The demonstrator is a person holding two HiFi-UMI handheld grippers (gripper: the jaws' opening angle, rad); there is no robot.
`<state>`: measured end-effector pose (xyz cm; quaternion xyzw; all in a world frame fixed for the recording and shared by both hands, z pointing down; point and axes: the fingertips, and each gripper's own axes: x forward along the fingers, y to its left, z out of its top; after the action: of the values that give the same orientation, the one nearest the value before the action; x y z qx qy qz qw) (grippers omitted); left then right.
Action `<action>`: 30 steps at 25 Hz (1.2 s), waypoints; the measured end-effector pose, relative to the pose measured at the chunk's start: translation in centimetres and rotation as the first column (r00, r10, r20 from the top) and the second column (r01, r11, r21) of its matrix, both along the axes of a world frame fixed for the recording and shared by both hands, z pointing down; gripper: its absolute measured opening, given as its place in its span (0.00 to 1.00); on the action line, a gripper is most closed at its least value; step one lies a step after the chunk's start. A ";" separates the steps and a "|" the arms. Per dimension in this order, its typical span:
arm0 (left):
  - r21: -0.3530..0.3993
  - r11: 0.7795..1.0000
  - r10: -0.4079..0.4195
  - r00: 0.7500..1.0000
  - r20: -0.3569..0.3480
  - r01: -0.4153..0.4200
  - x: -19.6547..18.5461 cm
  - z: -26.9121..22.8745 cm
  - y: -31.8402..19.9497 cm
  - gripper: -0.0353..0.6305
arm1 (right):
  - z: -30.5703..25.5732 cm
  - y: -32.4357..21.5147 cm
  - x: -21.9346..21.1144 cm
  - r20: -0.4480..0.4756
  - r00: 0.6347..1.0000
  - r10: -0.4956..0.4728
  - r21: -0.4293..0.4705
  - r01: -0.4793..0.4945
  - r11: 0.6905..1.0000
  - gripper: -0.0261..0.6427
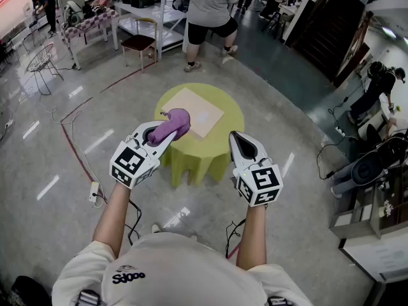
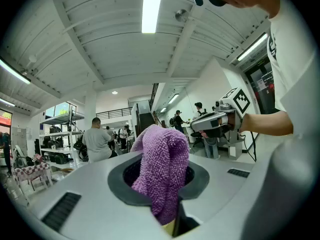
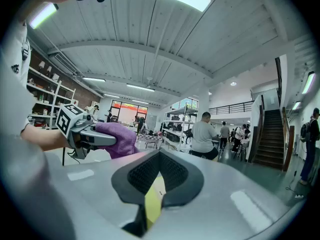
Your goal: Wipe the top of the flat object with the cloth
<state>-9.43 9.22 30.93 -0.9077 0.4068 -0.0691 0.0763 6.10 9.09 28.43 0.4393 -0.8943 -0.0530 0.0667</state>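
A flat beige board (image 1: pixel 197 111) lies on a small round table draped in yellow-green (image 1: pixel 191 157), seen below in the head view. My left gripper (image 1: pixel 167 132) hovers over the table's near left edge, shut on a purple fuzzy cloth (image 1: pixel 173 124). In the left gripper view the cloth (image 2: pixel 162 164) bulges up between the jaws of that gripper (image 2: pixel 160 181). My right gripper (image 1: pixel 241 140) is held near the table's right edge, jaws together and empty. In the right gripper view its pads (image 3: pixel 172 171) meet, with the yellow-green table showing under them; the left gripper (image 3: pixel 111 140) and cloth (image 3: pixel 122 138) appear at left.
A person in a grey shirt (image 1: pixel 210 8) stands beyond the table. A chair (image 1: pixel 140 43) and white shelving (image 1: pixel 143 5) stand at the back left. Cables (image 1: pixel 75 139) and a power strip (image 1: pixel 95 193) lie on the floor at left. Equipment crowds the right side (image 1: pixel 376 171).
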 end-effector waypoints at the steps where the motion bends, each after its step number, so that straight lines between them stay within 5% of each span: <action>1: -0.002 1.000 0.001 1.000 0.003 -0.001 0.0 0.0 -0.1 0.16 | 0.0 -0.1 0.0 0.003 1.000 0.001 -0.001 -0.001 1.000 0.05; 18: -0.036 0.999 0.021 1.000 0.012 -0.020 1.8 0.9 -1.1 0.16 | -0.4 -1.1 1.6 0.146 0.989 -0.007 -0.057 0.015 0.998 0.05; 30: -0.040 0.998 -0.038 0.999 0.006 0.038 5.1 1.0 -1.4 0.16 | -1.0 -1.8 5.3 0.134 0.990 -0.035 -0.043 0.041 0.998 0.05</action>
<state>-4.37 7.85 31.90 -0.9009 0.4225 -0.0812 0.0580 11.43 7.32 27.39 0.4231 -0.9059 -0.0045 0.0158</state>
